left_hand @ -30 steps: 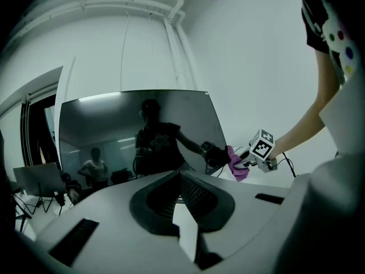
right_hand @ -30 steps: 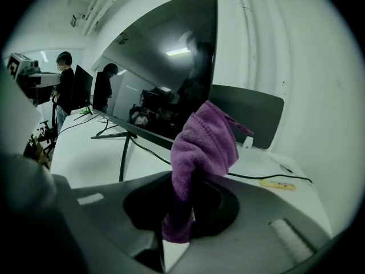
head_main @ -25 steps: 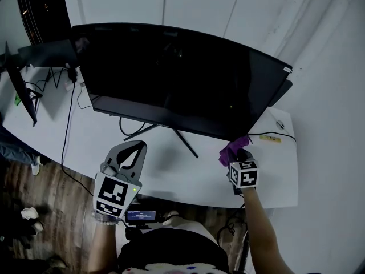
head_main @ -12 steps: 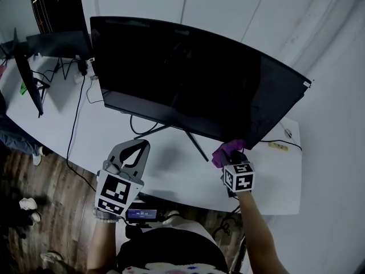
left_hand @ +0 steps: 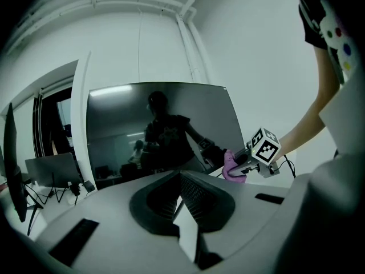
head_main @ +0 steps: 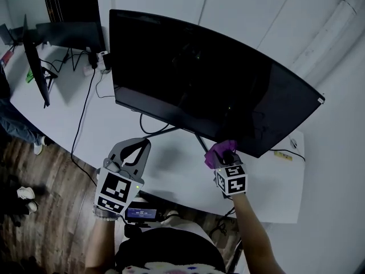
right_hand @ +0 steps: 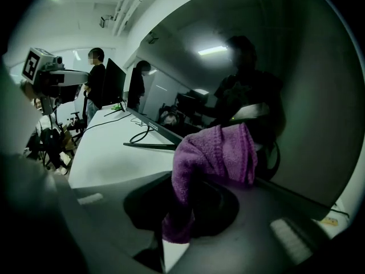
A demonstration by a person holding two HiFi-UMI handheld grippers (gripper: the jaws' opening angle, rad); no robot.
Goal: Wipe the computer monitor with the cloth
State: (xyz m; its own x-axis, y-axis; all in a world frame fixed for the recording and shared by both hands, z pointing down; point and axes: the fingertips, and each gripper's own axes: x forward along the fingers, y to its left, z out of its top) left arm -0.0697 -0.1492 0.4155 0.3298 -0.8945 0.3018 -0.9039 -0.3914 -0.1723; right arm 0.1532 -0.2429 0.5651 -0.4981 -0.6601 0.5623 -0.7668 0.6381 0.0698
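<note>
The right hand-held gripper clamps the purple microfibre cloth at the lower edge of the black curved monitor. The left hand-held gripper is clenched and empty. Hard pressing could rock the unsteadied screen.

stand legs beneath monitor, open desk leftward
</note>
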